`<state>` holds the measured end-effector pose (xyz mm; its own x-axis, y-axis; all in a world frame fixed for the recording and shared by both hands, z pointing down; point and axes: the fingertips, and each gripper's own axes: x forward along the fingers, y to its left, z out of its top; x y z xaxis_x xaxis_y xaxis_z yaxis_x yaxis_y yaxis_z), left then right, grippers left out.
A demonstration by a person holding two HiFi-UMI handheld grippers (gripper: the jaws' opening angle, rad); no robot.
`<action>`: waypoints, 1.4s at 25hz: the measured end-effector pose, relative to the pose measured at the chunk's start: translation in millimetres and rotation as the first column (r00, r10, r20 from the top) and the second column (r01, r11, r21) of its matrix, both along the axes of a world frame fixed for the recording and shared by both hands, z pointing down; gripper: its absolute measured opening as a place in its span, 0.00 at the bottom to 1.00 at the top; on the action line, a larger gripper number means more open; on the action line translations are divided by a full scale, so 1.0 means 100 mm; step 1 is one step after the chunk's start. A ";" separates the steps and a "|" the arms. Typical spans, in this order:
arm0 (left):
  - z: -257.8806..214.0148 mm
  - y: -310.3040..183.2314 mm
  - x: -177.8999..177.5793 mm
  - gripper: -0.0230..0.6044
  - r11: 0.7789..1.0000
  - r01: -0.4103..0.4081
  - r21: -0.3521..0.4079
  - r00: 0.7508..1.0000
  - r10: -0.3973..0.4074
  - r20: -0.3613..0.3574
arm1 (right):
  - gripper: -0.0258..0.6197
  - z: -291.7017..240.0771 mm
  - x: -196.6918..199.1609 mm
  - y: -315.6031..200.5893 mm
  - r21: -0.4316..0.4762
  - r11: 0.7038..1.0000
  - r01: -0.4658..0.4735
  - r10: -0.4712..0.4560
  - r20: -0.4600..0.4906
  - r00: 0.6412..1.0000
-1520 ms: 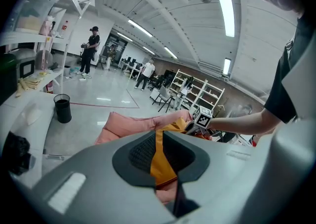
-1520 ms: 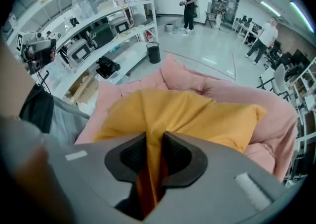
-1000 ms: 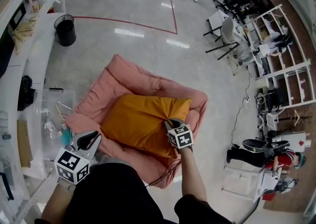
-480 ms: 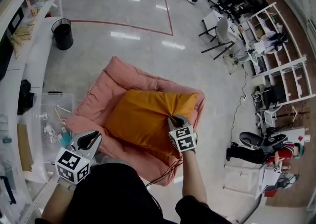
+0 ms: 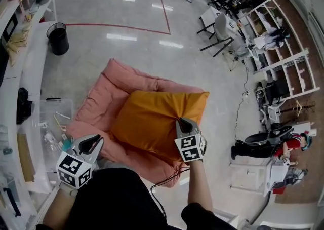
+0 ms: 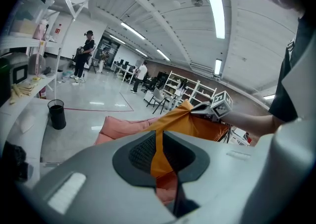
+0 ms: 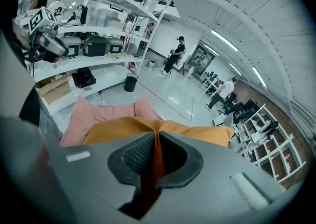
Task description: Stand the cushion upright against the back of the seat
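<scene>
The right gripper (image 5: 182,121) has its jaws nipped nearly shut on a fold of the orange cushion (image 5: 152,120) - the fabric runs as a thin strip between the dark pads. It grips the cushion's edge on the seat's near right side, and in the left gripper view that edge is drawn up into a peak above the seat. From there the cushion slopes down over the middle of the pink seat (image 5: 109,89), covering most of its pad, with one corner out over the seat's right rim. It is tilted, not upright, and the seat's puffy back lies bare on the far left side of it.

The left gripper (image 5: 91,144) sits at the seat's near left corner, just off its edge, jaws drawn almost together with only a slit between them and nothing held - cushion and seat show through the slit from a distance.

Left of the seat stands a clear box (image 5: 50,122) of small items. Beyond the seat's far left corner is a black bin (image 5: 57,38) on the glossy floor.
</scene>
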<state>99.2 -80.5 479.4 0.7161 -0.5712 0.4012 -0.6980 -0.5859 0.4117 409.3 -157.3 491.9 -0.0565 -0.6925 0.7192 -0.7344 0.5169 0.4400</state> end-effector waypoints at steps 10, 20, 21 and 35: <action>0.02 -0.01 -0.07 0.12 1.000 -0.009 -0.005 1.000 0.009 -0.012 | 0.09 0.06 -0.10 0.08 0.069 0.997 0.030 -0.017 -0.177 0.984; 0.04 -0.04 -0.14 0.12 1.000 -0.012 -0.019 1.000 0.012 -0.008 | 0.08 0.60 -0.20 0.17 -0.094 0.995 0.035 -0.048 -0.147 0.988; 0.05 -0.04 -0.14 0.12 1.000 -0.013 -0.020 1.000 0.013 -0.008 | 0.08 0.62 -0.18 0.16 -0.106 0.994 0.026 -0.040 -0.135 0.990; 0.08 -0.11 -0.01 0.12 0.999 -0.018 -0.039 1.000 0.018 -0.003 | 0.08 1.02 0.06 0.06 -0.219 0.975 -0.038 0.029 -0.047 0.998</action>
<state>98.0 -91.8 487.4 0.7271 -0.5423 0.4210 -0.6864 -0.5814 0.4368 415.7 -150.9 593.6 -0.0012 -0.5183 0.8552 -0.7355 0.5799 0.3504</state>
